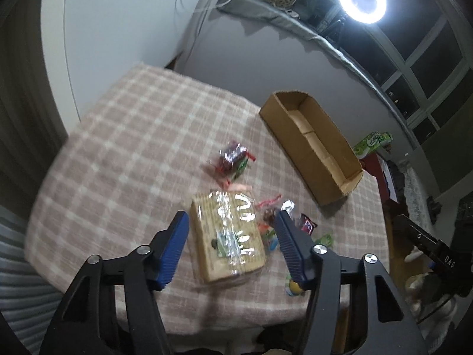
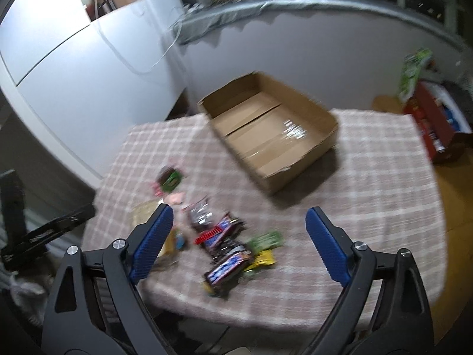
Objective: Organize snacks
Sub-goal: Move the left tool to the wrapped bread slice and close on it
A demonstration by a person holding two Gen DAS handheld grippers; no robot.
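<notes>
We hold our left gripper (image 1: 230, 222) above one cracker pack (image 1: 227, 236), jaws apart. Our right gripper (image 2: 239, 217), jaws wide apart and empty, hangs over a blurred snack pile holding at least two chocolate bars (image 2: 227, 269). One open cardboard box (image 2: 319, 145) sits farther back on the checked tablecloth (image 2: 369, 183).

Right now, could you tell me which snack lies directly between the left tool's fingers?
The large clear-wrapped cracker pack, tan and rectangular; the other snacks are small colourful wrappers scattered beside and beyond it.
</notes>
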